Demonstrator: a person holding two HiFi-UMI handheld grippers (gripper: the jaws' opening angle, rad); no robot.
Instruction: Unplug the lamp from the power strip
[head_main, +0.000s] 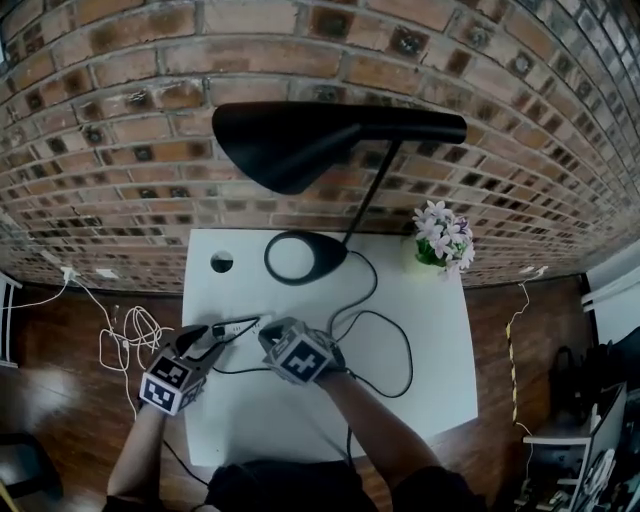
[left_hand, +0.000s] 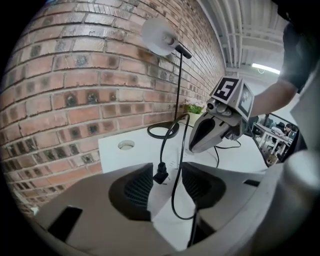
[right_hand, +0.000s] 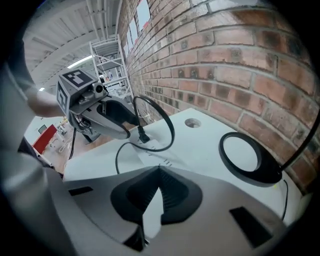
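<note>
A black lamp (head_main: 310, 140) stands on its ring base (head_main: 300, 258) at the back of the white table (head_main: 420, 390). Its black cable (head_main: 395, 345) loops across the table to a black plug (left_hand: 161, 175) that sits in the white power strip (head_main: 245, 324). My left gripper (left_hand: 167, 171) is open, with the plug in the gap between its pads and neither pad pressing on it. My right gripper (right_hand: 159, 172) is shut and empty, its tips just right of the strip's slots (right_hand: 165, 163). In the head view the left gripper (head_main: 213, 340) and right gripper (head_main: 268, 335) flank the strip.
A pot of pale flowers (head_main: 442, 240) stands at the table's back right corner. A round cable hole (head_main: 222, 263) lies left of the lamp base. A brick wall (head_main: 120, 150) runs behind. White cords (head_main: 125, 340) lie on the floor at left.
</note>
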